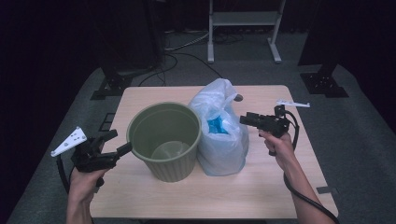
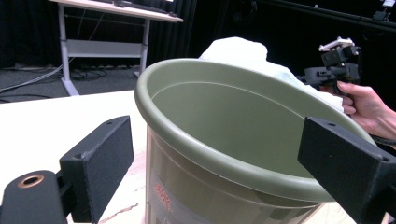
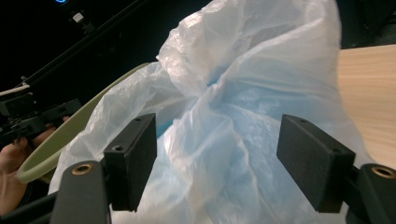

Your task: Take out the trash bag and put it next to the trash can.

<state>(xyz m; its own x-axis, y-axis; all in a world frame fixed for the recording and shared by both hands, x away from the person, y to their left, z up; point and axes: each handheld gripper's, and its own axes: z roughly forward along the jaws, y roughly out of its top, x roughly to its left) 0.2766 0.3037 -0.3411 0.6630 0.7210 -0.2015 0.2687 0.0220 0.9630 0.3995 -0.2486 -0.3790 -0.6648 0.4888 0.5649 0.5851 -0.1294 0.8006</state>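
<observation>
On my bench [image 1: 140, 196] stands an olive-green plastic bin [image 1: 164, 140] — round, tapering toward its base, with a thick rolled rim and a bare, smooth inside. In the left gripper view its wall carries a small reddish print low down. Touching its right side is a thin, translucent white plastic bag [image 1: 223, 135], crumpled and standing upright, its mouth loosely gathered at the top; something bright blue shows through the film near the middle. Both sit around the middle of the wooden top.

My left tool [image 1: 114, 145] is just beside the bin's left wall, jaws spread wide with nothing between the pads; in its own view the rim sits between the two jaws, apart from both. My right tool [image 1: 243, 119] points at the bag's right side from just beside it — jaws wide apart, gripping nothing, the film ahead of the pads rather than pinched.
</observation>
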